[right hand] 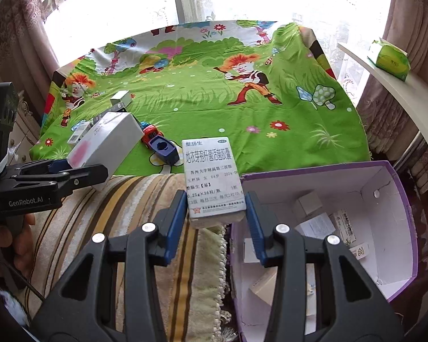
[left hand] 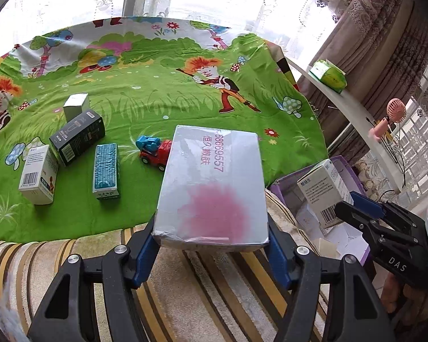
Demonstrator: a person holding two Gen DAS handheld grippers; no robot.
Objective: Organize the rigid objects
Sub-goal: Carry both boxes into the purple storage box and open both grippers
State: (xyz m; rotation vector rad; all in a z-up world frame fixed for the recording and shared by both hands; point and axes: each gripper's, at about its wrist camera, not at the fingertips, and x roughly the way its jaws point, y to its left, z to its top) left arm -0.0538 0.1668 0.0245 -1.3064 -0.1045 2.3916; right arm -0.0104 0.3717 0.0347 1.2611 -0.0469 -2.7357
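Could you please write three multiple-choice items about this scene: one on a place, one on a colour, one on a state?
1. Where is the toy truck?
A. on the green cloth
B. in the purple box
C. on the white shelf

2. What colour is the outside of the open box at the right?
A. red
B. purple
C. black

3. What is the left tool doing?
A. standing open and empty
B. gripping a grey box
C. gripping the toy truck

Answers: 1 A, it sits on the green cloth; 2 B, its rim is purple; 3 B, the pads press the grey box.
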